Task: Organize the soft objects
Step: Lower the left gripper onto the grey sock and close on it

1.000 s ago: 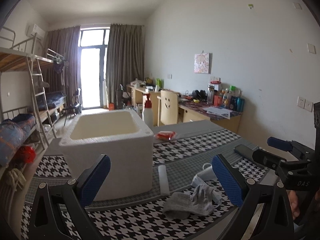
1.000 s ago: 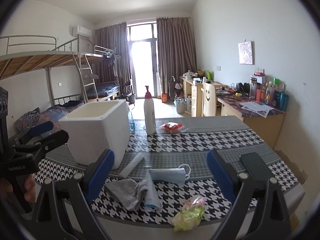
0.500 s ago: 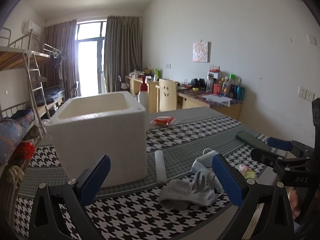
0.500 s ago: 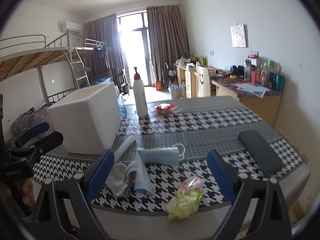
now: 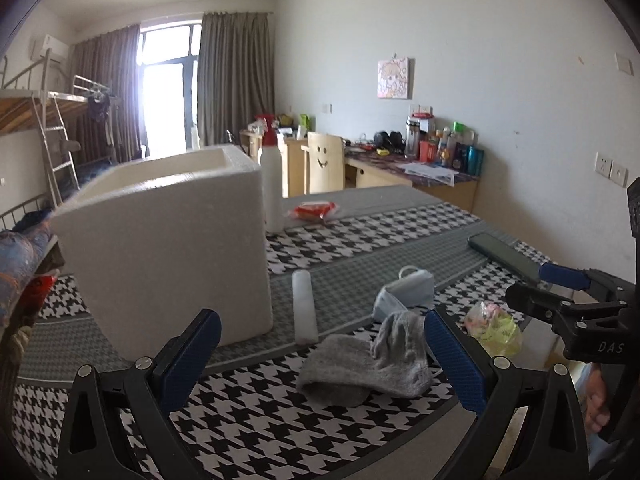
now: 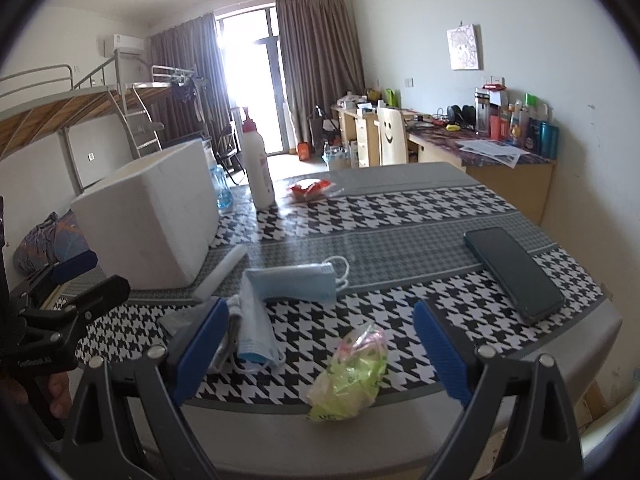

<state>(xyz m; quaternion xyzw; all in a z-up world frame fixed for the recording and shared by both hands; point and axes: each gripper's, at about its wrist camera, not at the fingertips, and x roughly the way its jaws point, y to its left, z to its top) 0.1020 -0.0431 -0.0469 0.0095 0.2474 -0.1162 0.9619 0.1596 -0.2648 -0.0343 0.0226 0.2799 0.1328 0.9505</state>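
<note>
L gripper (image 5: 320,354) is held w/ jaws spread wide, nothing between the pads; a crumpled grey sock (image 5: 368,364) is seen lying just ahead of the gap, nearer the R-hand pad, on the houndstooth table (image 5: 248,420); just beyond the sock a pale blue face mask (image 5: 406,290) is seen, touching or overlapping it; a white cylinder (image 5: 304,306) is laid ahead of the gap, slightly L of the sock; beyond the L-hand pad a white foam box (image 5: 172,248) is stood, open-topped, w/ a white bottle (image 5: 272,188) and a red packet (image 5: 314,211) further out behind it; a dark phone (image 5: 504,256) is seen far out to the R.

R gripper (image 6: 320,354) is likewise held wide open, empty; a yellow-green plastic bag (image 6: 352,374) is lying betw. the pads, close in, near the table's front edge; a 2nd mask (image 6: 256,332) is seen just ahead of the L-hand pad, w/ the sock mostly hidden behind that pad; the 1st mask is spread flat further ahead; the phone is lying beyond the R-hand pad; the foam box is stood well out to the L.

Each gripper is caught at the edge of the other's view.
</note>
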